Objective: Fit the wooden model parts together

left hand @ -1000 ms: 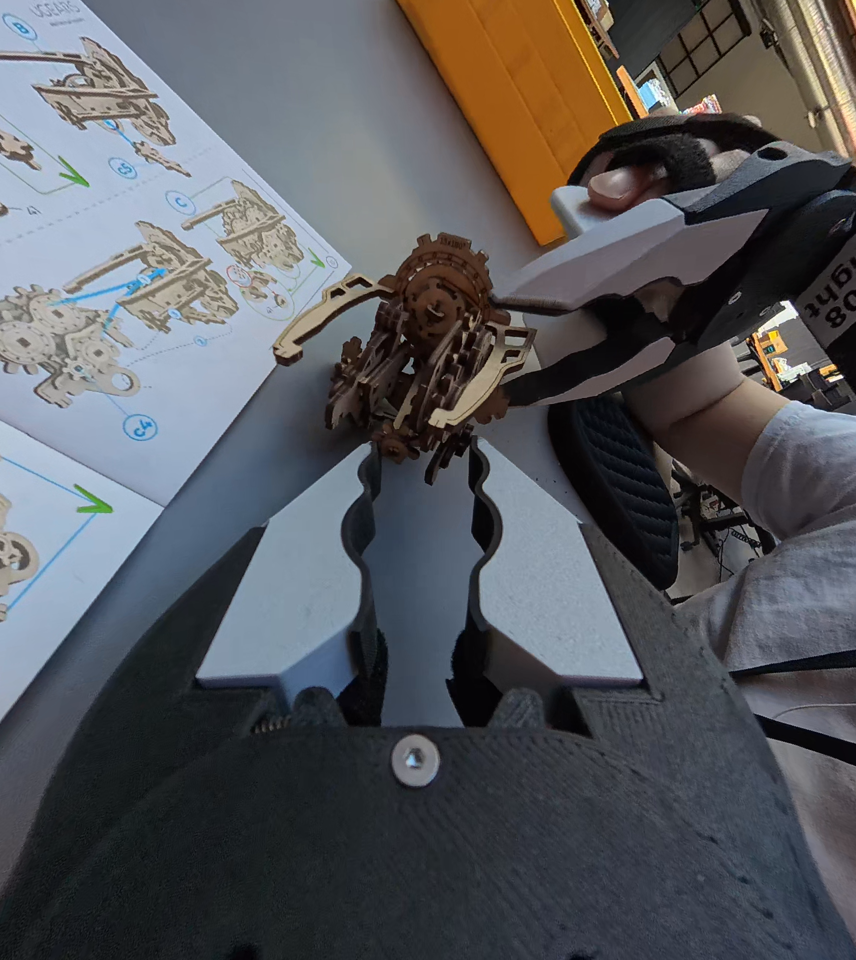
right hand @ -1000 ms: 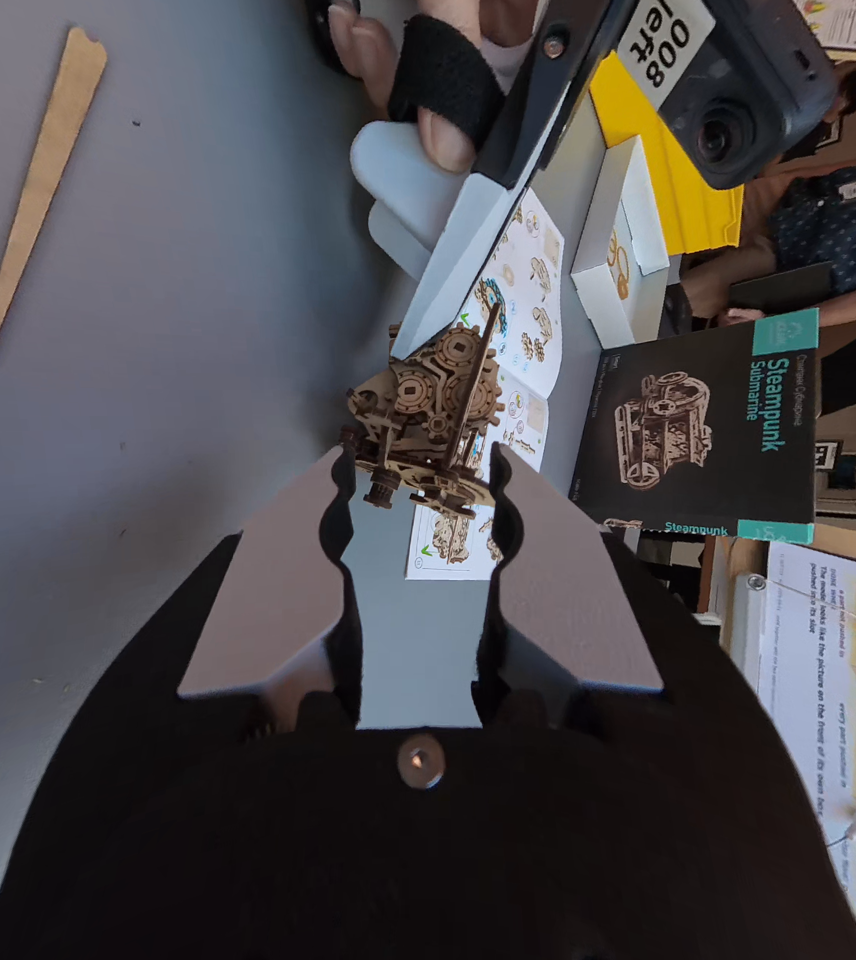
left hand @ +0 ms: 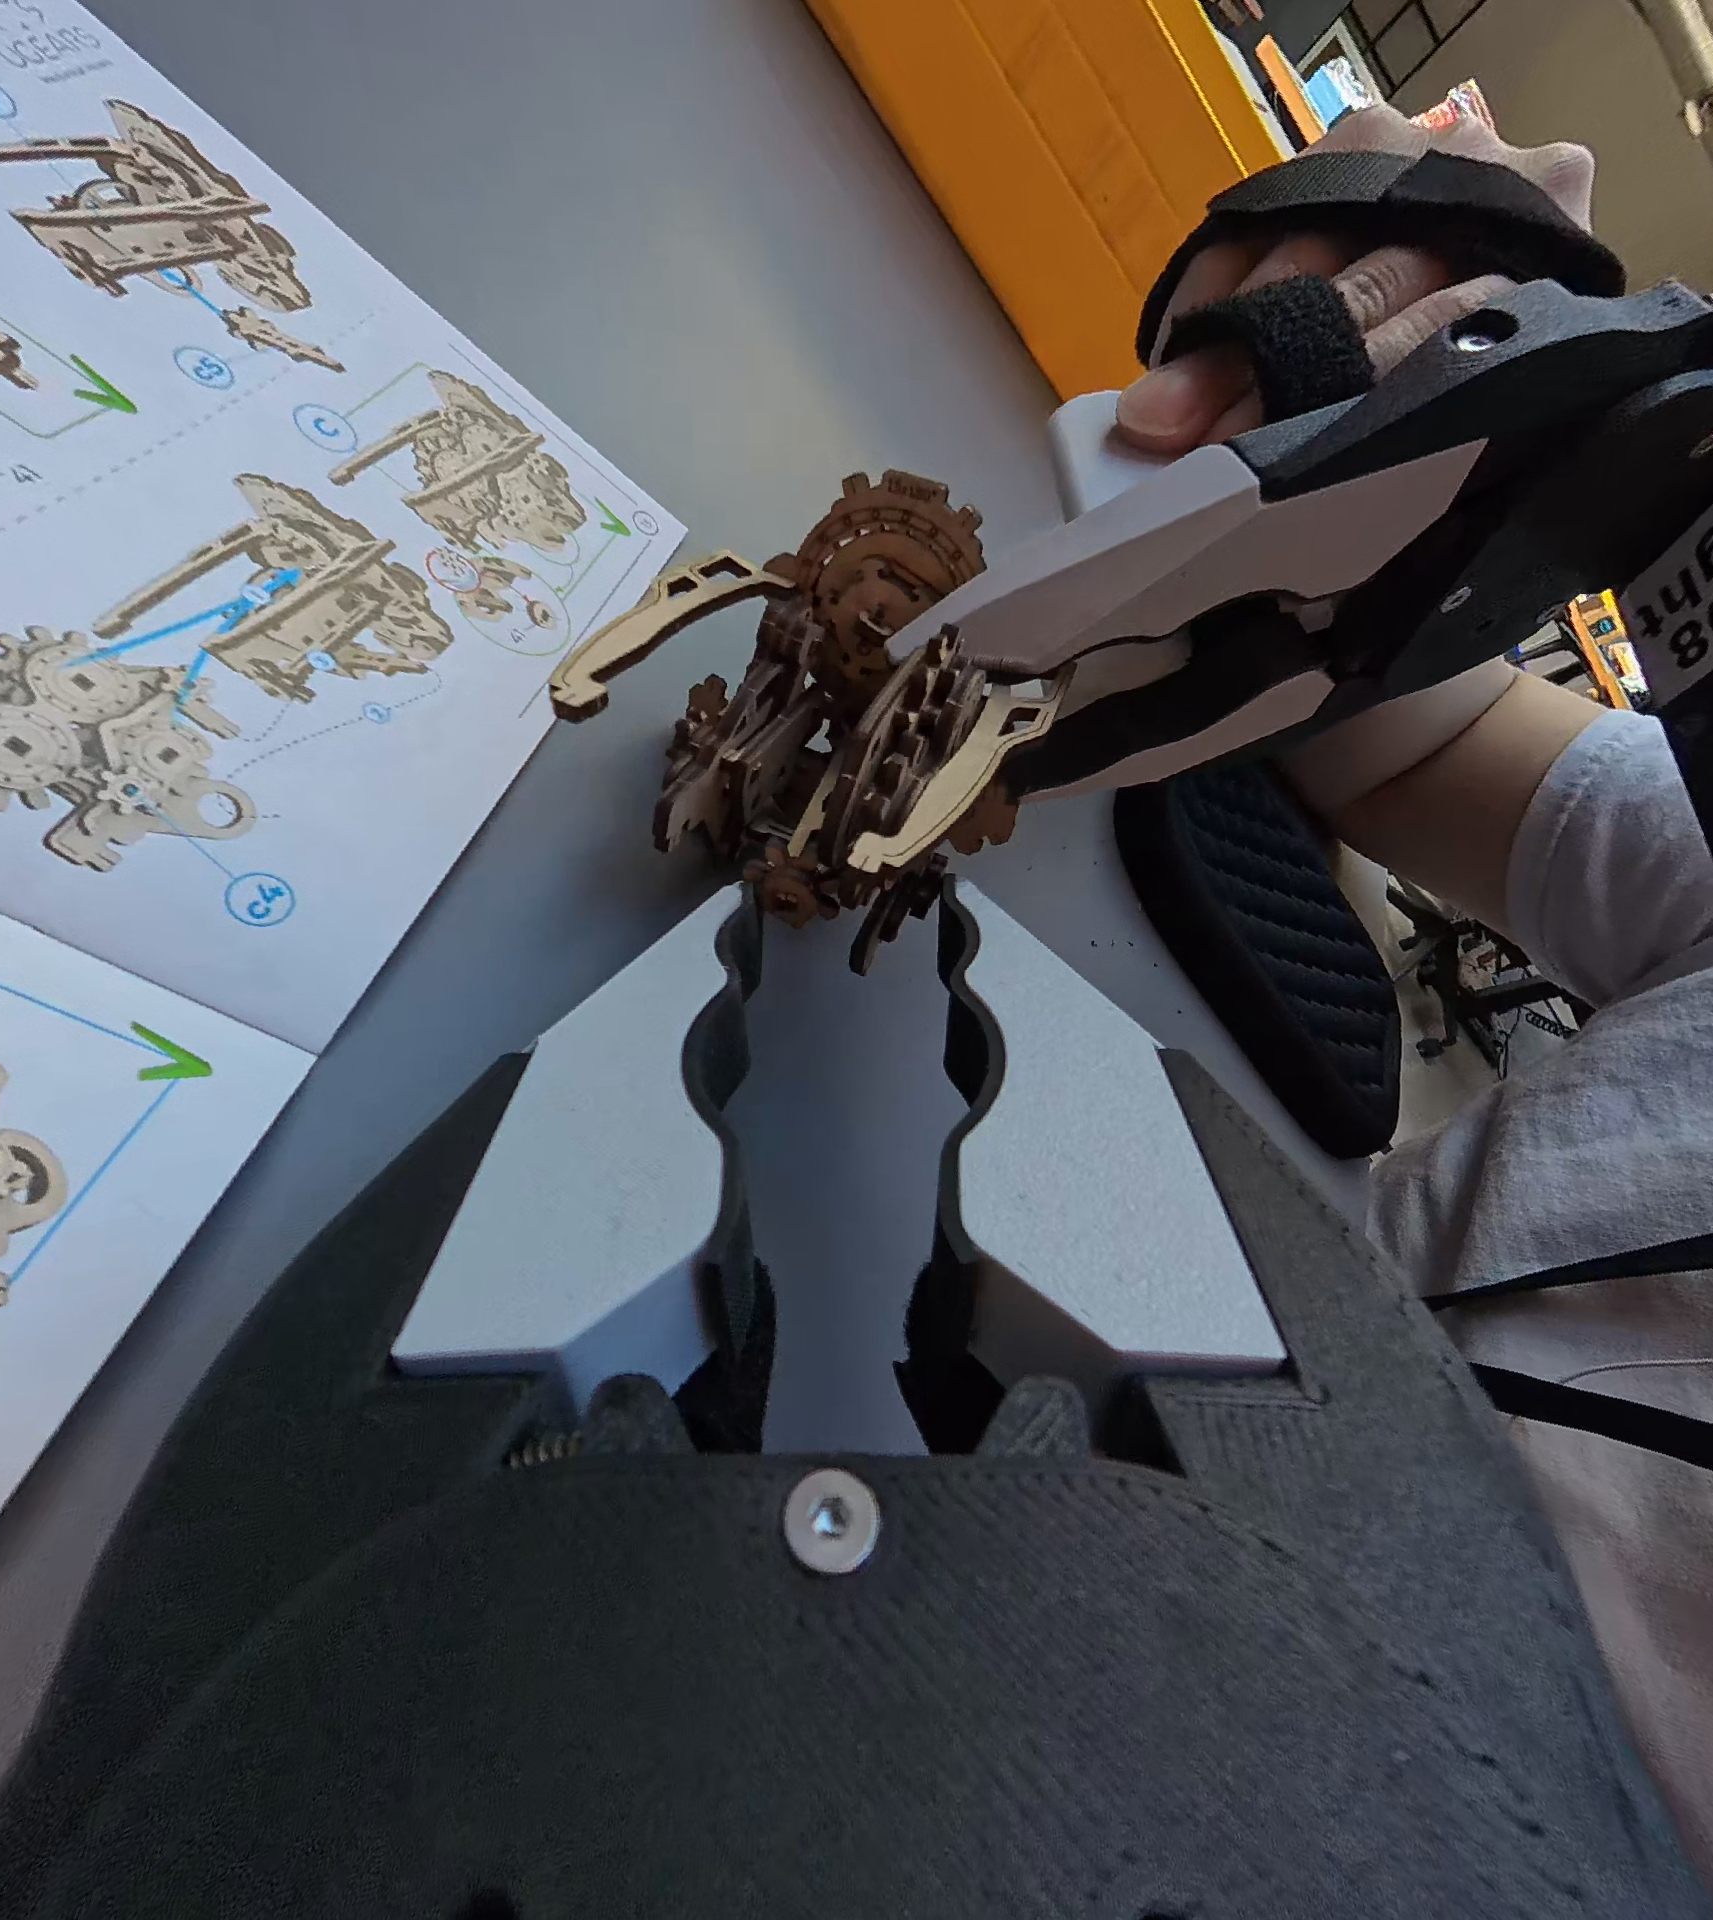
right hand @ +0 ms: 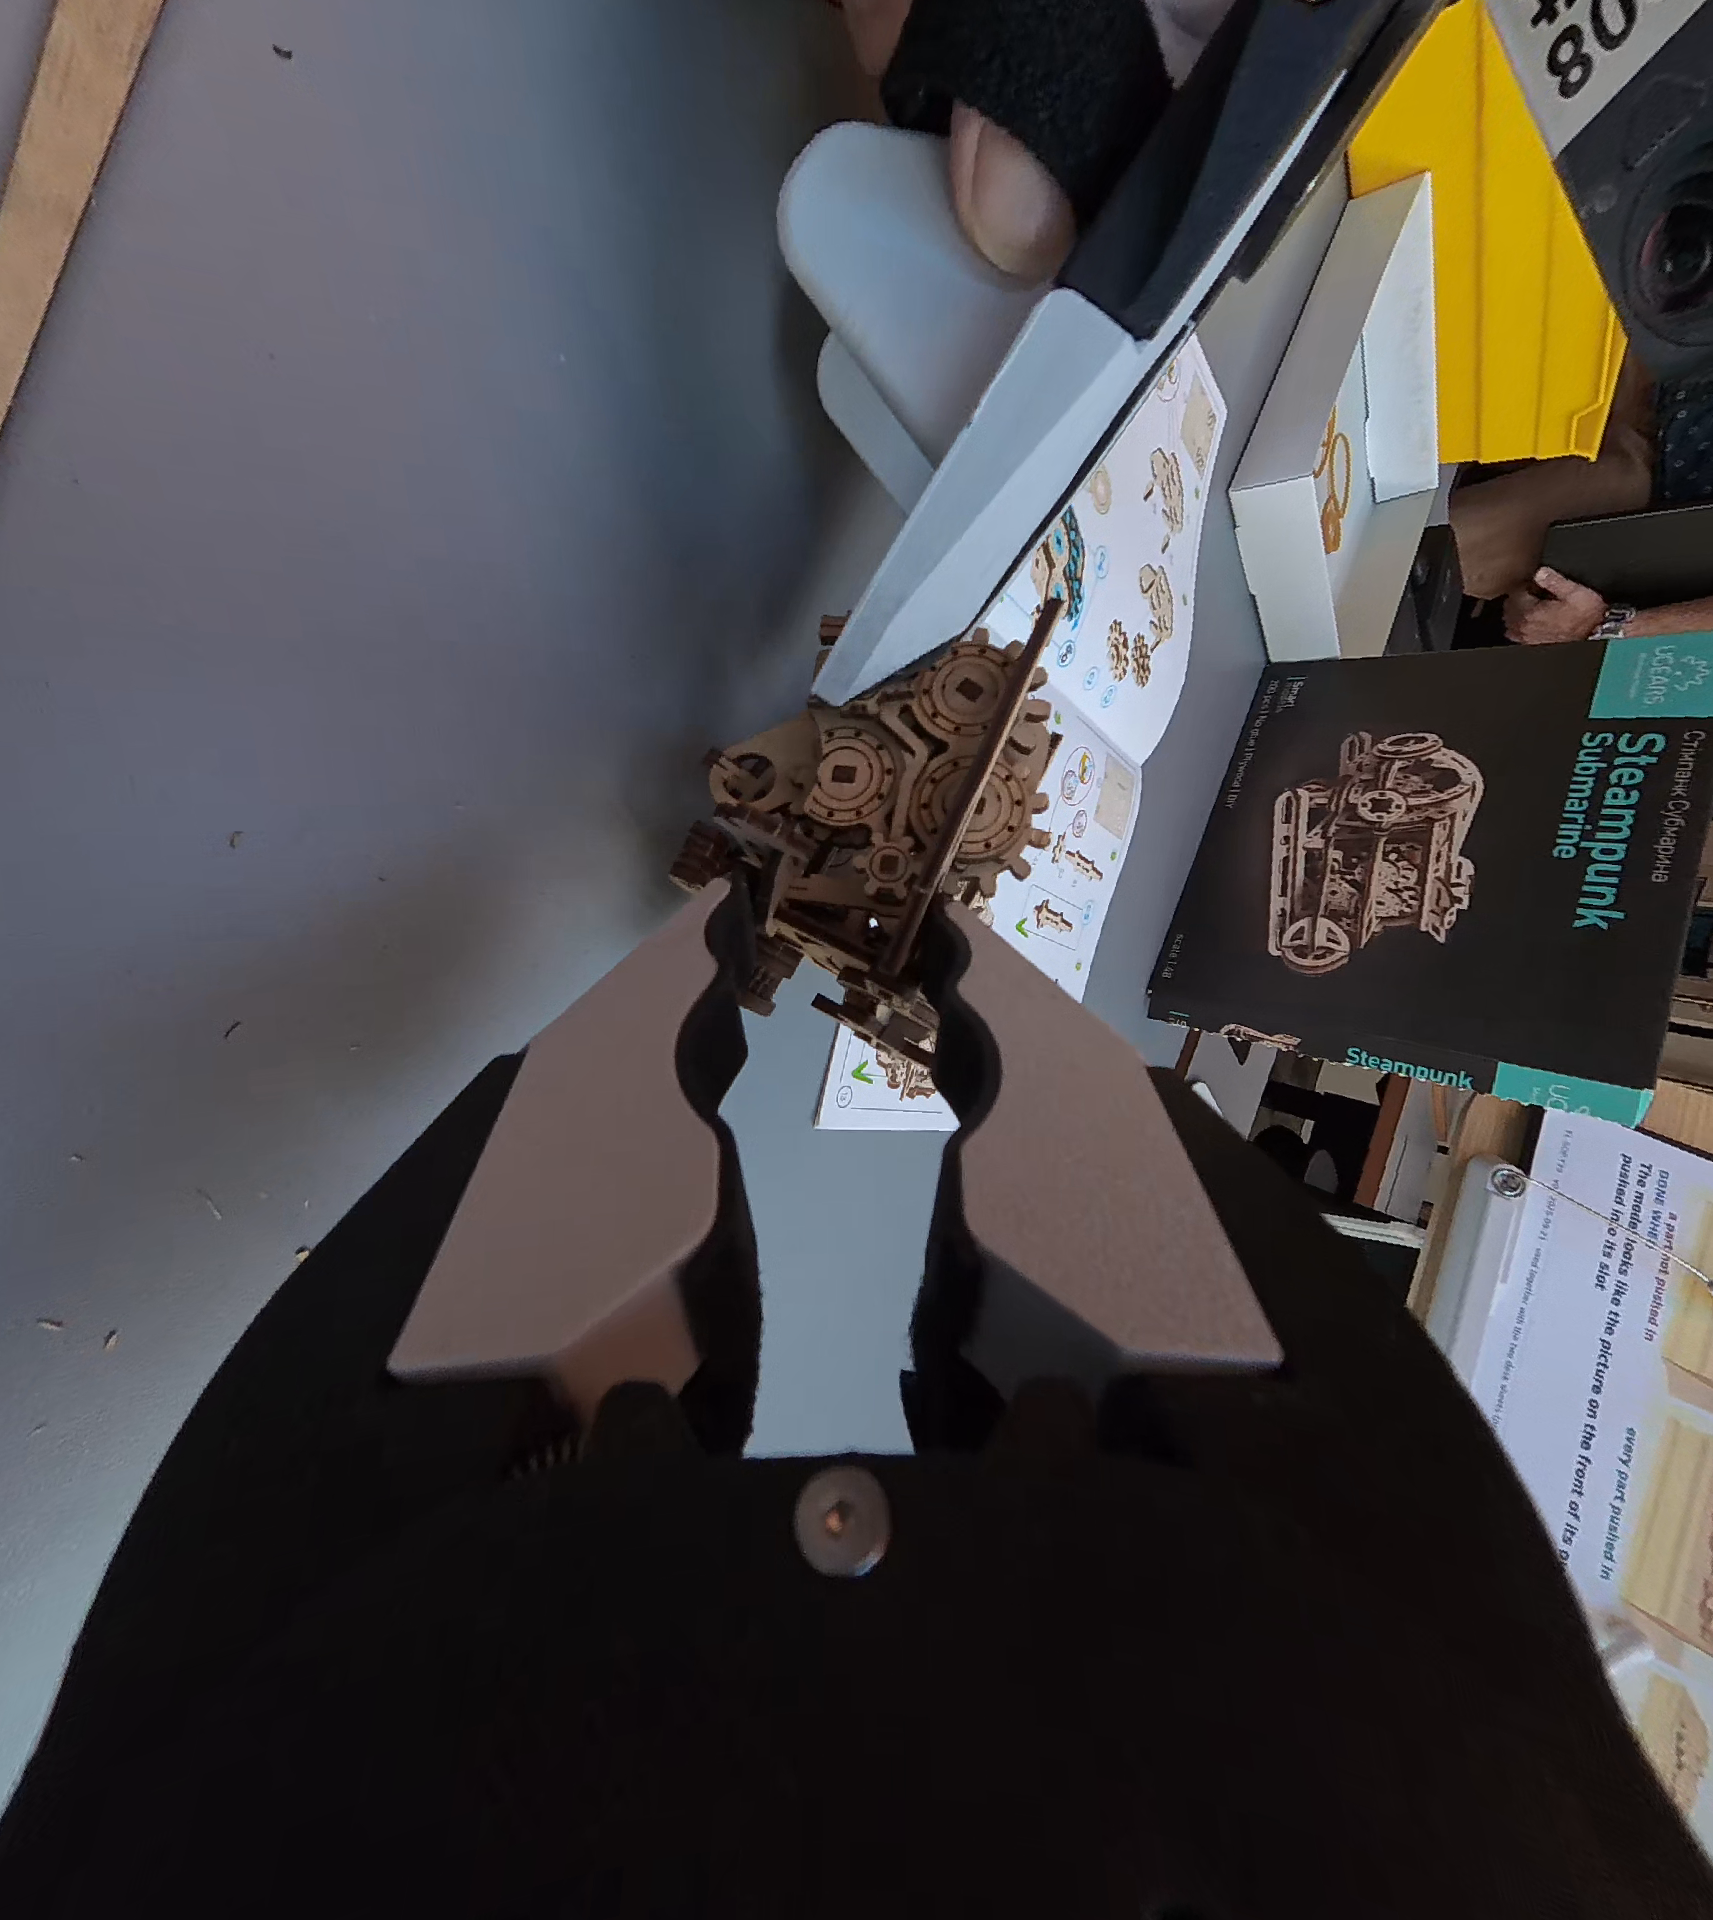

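Fingers of the left gripper point(left hand: 844, 914) occupy the lower centre of the left wrist view, set narrow, with their tips closed on the lower edge of the wooden model point(left hand: 831, 717). The model, a cluster of brown gears and pale curved arms, sits at frame centre above the grey surface point(left hand: 540, 208). The right gripper point(left hand: 977, 707) enters from the right of that frame; its two grey fingers are nearly together and clamp the model's right-hand side. A strapped hand point(left hand: 1351, 270) at upper right holds this gripper. An instruction sheet point(left hand: 156, 468) lies flat on the surface at the left of the frame.

In the right wrist view, the right gripper point(right hand: 836, 935) fills the lower half, fingers narrow around the near end of the model point(right hand: 883, 800) at frame centre. One grey finger of the left gripper point(right hand: 987, 520) descends from the upper right and touches the model's far gears. Beyond it, a white open box point(right hand: 1340, 436) and a dark printed box point(right hand: 1454, 862) stand at the right. A wooden strip point(right hand: 10, 301) lies on the surface at upper left, well apart from the model.
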`<action>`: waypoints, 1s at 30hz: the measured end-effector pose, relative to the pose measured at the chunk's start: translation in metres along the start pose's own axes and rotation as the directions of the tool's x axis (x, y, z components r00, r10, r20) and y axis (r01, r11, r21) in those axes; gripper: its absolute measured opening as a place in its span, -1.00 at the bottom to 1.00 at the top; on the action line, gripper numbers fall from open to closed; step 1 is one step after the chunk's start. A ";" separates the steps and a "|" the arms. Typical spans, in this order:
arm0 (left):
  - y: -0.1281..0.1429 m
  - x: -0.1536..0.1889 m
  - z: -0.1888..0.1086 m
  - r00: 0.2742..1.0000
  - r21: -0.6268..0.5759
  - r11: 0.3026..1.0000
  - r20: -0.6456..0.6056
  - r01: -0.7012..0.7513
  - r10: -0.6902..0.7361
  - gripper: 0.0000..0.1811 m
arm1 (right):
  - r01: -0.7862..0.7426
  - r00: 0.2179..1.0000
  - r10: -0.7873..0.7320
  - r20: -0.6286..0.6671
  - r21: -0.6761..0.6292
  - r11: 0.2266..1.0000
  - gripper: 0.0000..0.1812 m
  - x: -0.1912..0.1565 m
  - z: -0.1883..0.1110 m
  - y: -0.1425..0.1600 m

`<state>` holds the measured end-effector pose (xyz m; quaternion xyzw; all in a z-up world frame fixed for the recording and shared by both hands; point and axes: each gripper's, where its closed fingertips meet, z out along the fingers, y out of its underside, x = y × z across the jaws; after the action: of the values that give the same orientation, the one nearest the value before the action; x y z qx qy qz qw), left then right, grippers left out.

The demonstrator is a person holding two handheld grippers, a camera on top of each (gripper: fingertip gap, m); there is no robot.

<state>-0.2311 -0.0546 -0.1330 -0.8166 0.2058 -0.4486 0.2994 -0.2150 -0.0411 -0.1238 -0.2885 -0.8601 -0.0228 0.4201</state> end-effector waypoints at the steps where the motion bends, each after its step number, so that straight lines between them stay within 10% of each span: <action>1: 0.000 0.000 0.000 1.000 0.000 1.000 0.000 0.001 -0.001 -0.64 | 0.002 1.000 -0.002 -0.002 -0.001 1.000 -0.66 0.000 0.000 0.000; 30: -0.001 -0.003 -0.001 1.000 0.011 1.000 0.011 0.011 -0.011 -0.65 | 0.071 0.996 -0.077 -0.050 -0.104 0.992 -0.66 0.001 0.002 0.004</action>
<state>-0.2331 -0.0522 -0.1332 -0.8185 0.1972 -0.4467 0.3026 -0.2152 -0.0362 -0.1251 -0.2768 -0.8563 -0.0902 0.4266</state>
